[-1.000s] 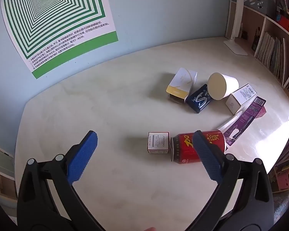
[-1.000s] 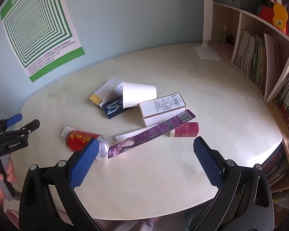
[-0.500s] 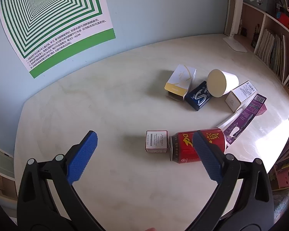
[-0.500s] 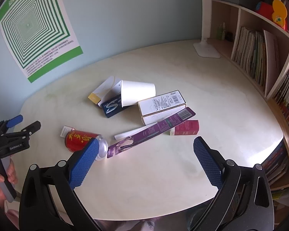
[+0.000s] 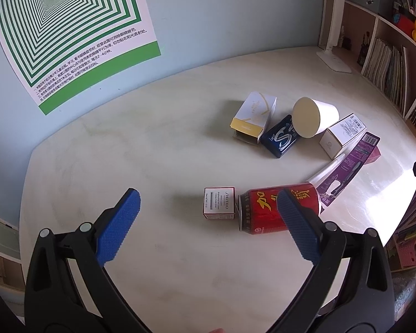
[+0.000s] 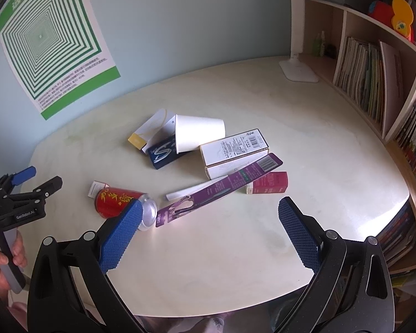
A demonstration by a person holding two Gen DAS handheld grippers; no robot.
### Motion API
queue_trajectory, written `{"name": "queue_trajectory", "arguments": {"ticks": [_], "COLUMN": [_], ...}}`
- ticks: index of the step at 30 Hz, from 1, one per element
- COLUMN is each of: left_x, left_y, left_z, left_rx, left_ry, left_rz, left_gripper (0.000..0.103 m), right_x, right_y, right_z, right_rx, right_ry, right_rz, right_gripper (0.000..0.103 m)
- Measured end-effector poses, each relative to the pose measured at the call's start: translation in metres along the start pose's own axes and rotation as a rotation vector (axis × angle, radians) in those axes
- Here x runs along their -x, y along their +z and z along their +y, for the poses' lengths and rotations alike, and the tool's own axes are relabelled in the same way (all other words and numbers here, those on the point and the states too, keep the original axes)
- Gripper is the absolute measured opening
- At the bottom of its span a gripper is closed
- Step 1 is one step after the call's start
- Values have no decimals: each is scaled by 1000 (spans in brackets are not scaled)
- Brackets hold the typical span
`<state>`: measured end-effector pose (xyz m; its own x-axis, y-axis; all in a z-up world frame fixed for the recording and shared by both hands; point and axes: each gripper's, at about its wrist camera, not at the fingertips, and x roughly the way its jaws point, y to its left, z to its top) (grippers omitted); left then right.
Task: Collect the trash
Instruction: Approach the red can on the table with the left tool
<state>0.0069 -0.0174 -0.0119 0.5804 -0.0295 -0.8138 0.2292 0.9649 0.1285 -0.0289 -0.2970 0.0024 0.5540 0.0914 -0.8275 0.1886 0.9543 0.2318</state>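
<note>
I held both hand-held grippers released above the bench: the left hand-held gripper over the red can, the right hand-held gripper near the purple package.

cream table, red can, boxes, cup

Poster on wall, lamp beside bookshelf.

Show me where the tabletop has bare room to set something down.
Bare: the broad stretch between the poster wall and the small white box, and the near edge in front of the right gripper. Crowded: the middle, from the red can through the paper cup to the purple package.
</note>
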Motion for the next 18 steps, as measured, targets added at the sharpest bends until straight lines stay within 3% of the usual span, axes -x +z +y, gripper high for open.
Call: {"name": "queue_trajectory", "arguments": {"ticks": [18], "left_x": [1], "left_y": [1], "left_z": [-4], "left_rx": [-17], "left_ry": [-10], "left_rz": [4], "left_gripper": [97], "right_x": [0], "right_y": [-5], "right_z": [1], "right_rx": [-4], "right_ry": [6], "right_rz": [5], "right_gripper": [97]}}
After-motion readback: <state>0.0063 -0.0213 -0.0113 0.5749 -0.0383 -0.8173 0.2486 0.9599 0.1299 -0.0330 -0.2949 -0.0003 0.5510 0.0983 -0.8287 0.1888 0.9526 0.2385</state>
